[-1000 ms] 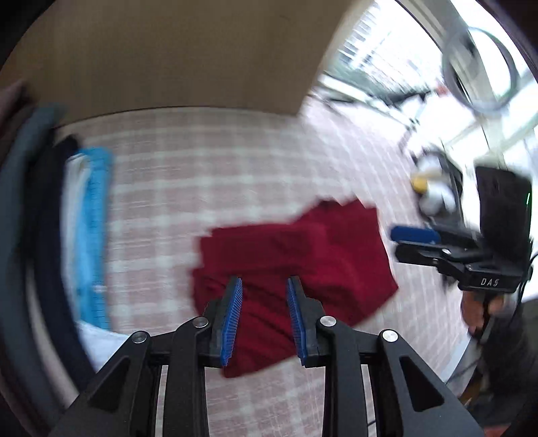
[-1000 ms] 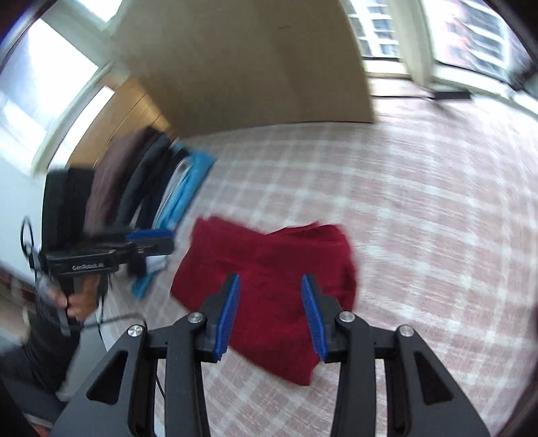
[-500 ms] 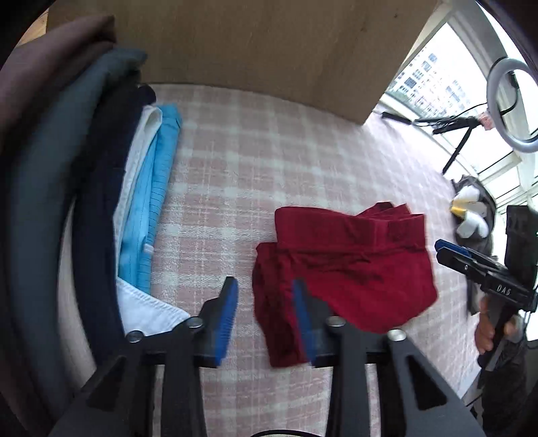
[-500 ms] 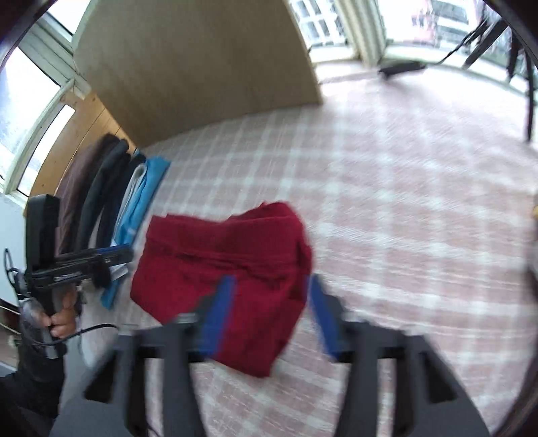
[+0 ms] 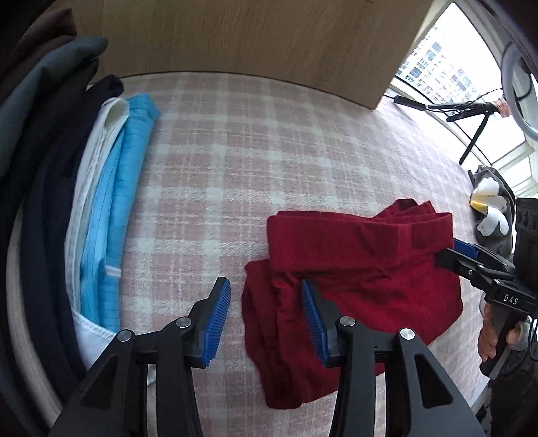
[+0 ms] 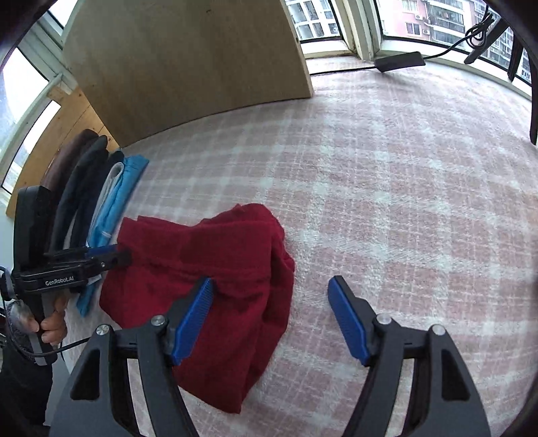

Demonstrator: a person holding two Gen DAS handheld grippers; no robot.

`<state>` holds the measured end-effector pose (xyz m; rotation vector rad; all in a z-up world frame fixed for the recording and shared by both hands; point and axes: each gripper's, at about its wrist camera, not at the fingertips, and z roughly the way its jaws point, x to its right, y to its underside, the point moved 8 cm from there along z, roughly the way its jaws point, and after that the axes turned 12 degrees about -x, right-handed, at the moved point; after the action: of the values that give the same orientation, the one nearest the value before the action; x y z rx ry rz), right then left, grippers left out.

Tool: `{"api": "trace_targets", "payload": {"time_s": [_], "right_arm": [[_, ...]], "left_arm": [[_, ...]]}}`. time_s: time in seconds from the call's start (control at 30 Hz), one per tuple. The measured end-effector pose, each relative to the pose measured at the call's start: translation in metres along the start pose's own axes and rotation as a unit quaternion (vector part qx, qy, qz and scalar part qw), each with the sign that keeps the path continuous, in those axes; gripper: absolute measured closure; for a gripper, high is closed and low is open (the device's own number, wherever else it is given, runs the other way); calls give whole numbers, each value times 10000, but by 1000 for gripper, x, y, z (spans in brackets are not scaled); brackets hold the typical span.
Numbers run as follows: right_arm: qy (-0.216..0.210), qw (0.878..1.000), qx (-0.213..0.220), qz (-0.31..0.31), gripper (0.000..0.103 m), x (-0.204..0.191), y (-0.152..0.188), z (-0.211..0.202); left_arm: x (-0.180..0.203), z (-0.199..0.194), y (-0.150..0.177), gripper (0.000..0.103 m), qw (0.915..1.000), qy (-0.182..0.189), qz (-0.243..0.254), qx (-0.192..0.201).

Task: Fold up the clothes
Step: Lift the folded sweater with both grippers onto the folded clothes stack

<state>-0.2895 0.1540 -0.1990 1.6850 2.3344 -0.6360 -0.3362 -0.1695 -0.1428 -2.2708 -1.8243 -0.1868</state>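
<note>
Blue ribbed pads on black plastic arms, nearest the lens in both views. Showed the left gripper (image 5: 264,285) parted to a moderate gap and empty, its right pad over the near-left corner of the red garment (image 5: 353,269). Showed the right gripper (image 6: 271,280) spread wide and empty, its left pad over the garment's right side (image 6: 218,255) and its right pad over bare cloth.

Found the garment lying crumpled in soft, thick folds on the pink-and-white checked cloth (image 5: 252,151), a flat band doubled across its top.

From the left wrist only: caught the right gripper (image 5: 460,250) at the garment's far edge, gripped by a hand (image 5: 487,336); beyond it, a white-and-yellow soft object (image 5: 491,205) and a ring light (image 5: 514,77).

From the right wrist only: caught the left gripper (image 6: 101,252) at the garment's opposite edge, and farther off a flat black device (image 6: 400,62) on a cable below windows (image 6: 437,16).

Recorded in both: a row of folded clothes (image 5: 111,201), turquoise, white, navy, grey and brown, well left of the garment; behind it, a smooth wooden board (image 5: 235,33).
</note>
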Motion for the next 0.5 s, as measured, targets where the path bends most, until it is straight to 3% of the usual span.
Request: {"api": "trace_targets", "payload": {"time_s": [0.1, 0.17, 0.2, 0.3, 0.5], "right_arm": [[-214, 9996, -26, -178, 37, -13, 1, 7], [-375, 9991, -82, -165, 57, -17, 4, 12], [-454, 9988, -110, -150, 70, -18, 5, 14], [-751, 9971, -99, 72, 86, -16, 7, 15], [-1067, 9938, 148, 281, 90, -33, 16, -19]], "left_arm": [[4, 3, 0, 61, 9999, 10, 139, 10], [6, 5, 0, 65, 9997, 17, 231, 17], [7, 6, 0, 75, 9996, 21, 278, 20], [8, 6, 0, 91, 9995, 108, 287, 17], [15, -27, 7, 93, 9985, 378, 315, 258]]}}
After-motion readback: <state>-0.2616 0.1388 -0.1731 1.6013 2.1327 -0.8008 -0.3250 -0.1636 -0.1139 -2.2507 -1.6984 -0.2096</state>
